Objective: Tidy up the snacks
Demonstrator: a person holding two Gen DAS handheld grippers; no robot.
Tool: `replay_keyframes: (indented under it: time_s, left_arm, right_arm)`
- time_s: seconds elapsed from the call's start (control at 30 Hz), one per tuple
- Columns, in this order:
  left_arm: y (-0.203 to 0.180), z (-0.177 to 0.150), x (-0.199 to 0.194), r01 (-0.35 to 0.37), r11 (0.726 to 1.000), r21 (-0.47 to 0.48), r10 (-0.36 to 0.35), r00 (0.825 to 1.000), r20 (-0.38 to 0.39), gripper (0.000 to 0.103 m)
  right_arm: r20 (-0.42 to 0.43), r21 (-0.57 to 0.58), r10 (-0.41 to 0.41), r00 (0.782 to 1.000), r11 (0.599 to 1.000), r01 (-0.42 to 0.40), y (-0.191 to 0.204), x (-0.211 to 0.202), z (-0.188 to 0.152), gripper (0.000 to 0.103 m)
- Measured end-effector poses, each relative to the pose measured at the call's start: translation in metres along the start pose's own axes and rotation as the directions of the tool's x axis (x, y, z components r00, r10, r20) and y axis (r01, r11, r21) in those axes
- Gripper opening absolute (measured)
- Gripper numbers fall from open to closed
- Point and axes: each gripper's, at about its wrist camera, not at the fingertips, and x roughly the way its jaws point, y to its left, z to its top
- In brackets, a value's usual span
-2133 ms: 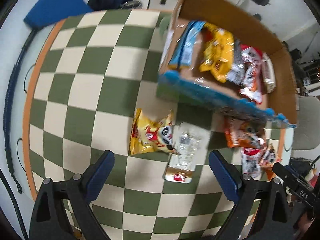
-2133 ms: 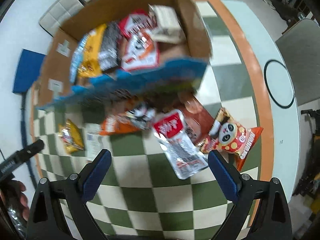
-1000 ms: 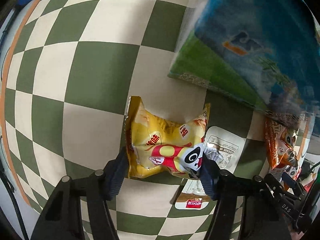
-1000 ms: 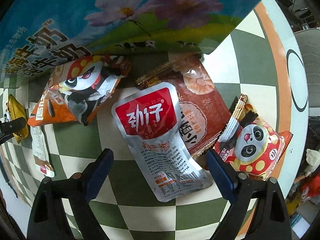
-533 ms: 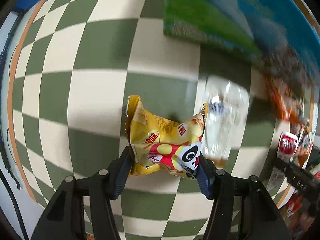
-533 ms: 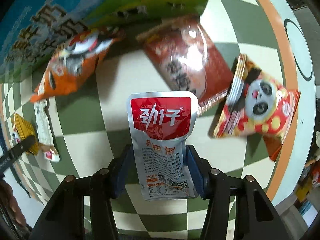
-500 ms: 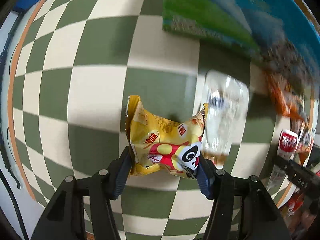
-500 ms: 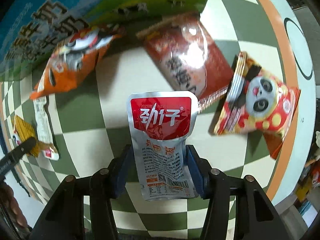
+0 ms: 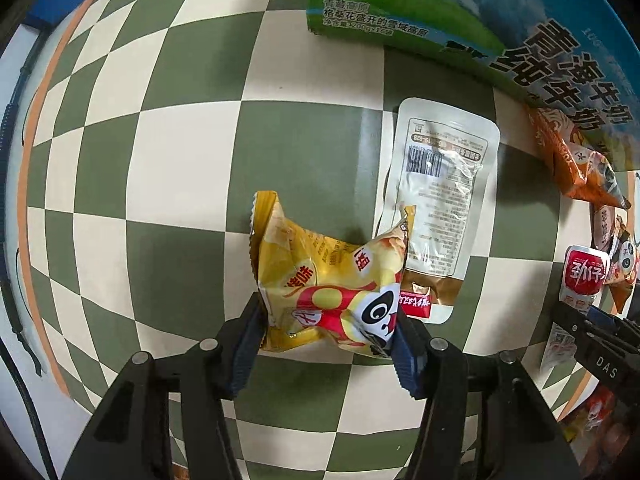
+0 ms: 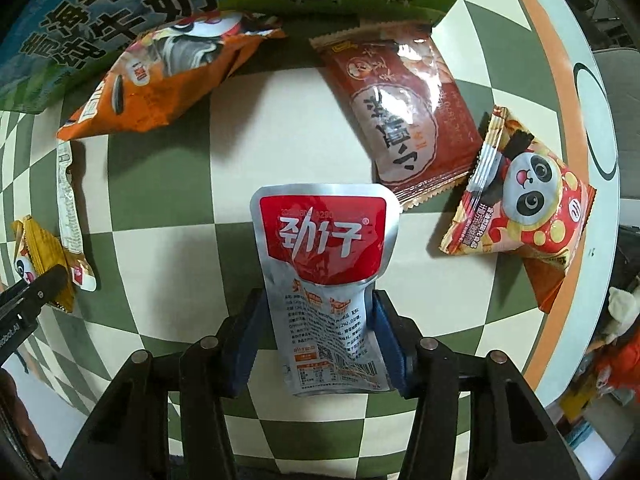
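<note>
At lower centre of its view the left gripper (image 9: pixel 327 334) is clamped on a yellow panda snack bag (image 9: pixel 326 280) over the checkered table (image 9: pixel 168 152), while the right gripper (image 10: pixel 318 334), also lower centre, pinches a silver pouch with a red label (image 10: pixel 324 280), below the milk carton box (image 10: pixel 120 4).

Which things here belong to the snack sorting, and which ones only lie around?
Job:
- yellow bag, in the left gripper
- silver pouch, in the right gripper
- orange bag
- brown packet
- red panda bag
- clear pouch
- box

Lying about:
- cable
- chair
</note>
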Motion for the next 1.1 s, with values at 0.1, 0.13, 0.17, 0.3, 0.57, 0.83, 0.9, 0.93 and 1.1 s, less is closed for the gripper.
replay_keyframes:
  time_s: [0.1, 0.13, 0.17, 0.3, 0.57, 0.83, 0.9, 0.93, 1.1]
  left_arm:
    - [0.001, -0.002, -0.007, -0.002, 1.0, 0.009, 0.002, 1.0, 0.008, 0.053]
    - [0.0, -0.003, -0.008, -0.001, 1.0, 0.009, 0.001, 1.0, 0.009, 0.052]
    - [-0.001, -0.005, -0.009, 0.001, 1.0, 0.011, -0.001, 1.0, 0.01, 0.052]
    - [-0.009, -0.013, -0.022, 0.002, 1.0, 0.028, -0.003, 1.0, 0.025, 0.052]
    - [-0.037, -0.029, -0.052, 0.03, 0.997, 0.067, -0.034, 0.998, 0.055, 0.051]
    - [-0.067, -0.036, -0.087, 0.068, 0.991, 0.113, -0.077, 0.994, 0.079, 0.051]
    - [-0.074, -0.032, -0.097, 0.071, 0.99, 0.124, -0.082, 0.993, 0.087, 0.051]
    - [-0.074, -0.032, -0.101, 0.074, 0.989, 0.129, -0.086, 0.992, 0.09, 0.051]
    - [-0.081, -0.027, -0.124, 0.11, 0.982, 0.153, -0.128, 0.986, 0.108, 0.051]
  right_arm:
    - [0.018, -0.008, -0.004, 1.0, 1.0, 0.004, 0.003, -0.005, -0.003, 0.047]
    - [0.024, -0.007, -0.005, 1.0, 1.0, 0.005, 0.005, -0.006, -0.006, 0.047]
    - [0.028, -0.006, -0.005, 1.0, 1.0, 0.005, 0.006, -0.007, -0.008, 0.046]
    - [0.043, -0.006, 0.004, 0.999, 1.0, -0.004, 0.008, -0.012, -0.014, 0.039]
    - [0.053, 0.019, 0.058, 0.997, 0.998, -0.059, -0.009, -0.028, -0.021, 0.024]
    - [0.076, 0.059, 0.117, 0.99, 0.991, -0.122, -0.033, -0.041, -0.028, 0.022]
    - [0.081, 0.069, 0.137, 0.987, 0.987, -0.143, -0.046, -0.047, -0.024, 0.022]
    - [0.084, 0.074, 0.146, 0.986, 0.986, -0.152, -0.051, -0.052, -0.023, 0.022]
    - [0.118, 0.07, 0.217, 0.969, 0.971, -0.226, -0.066, -0.085, -0.02, 0.022]
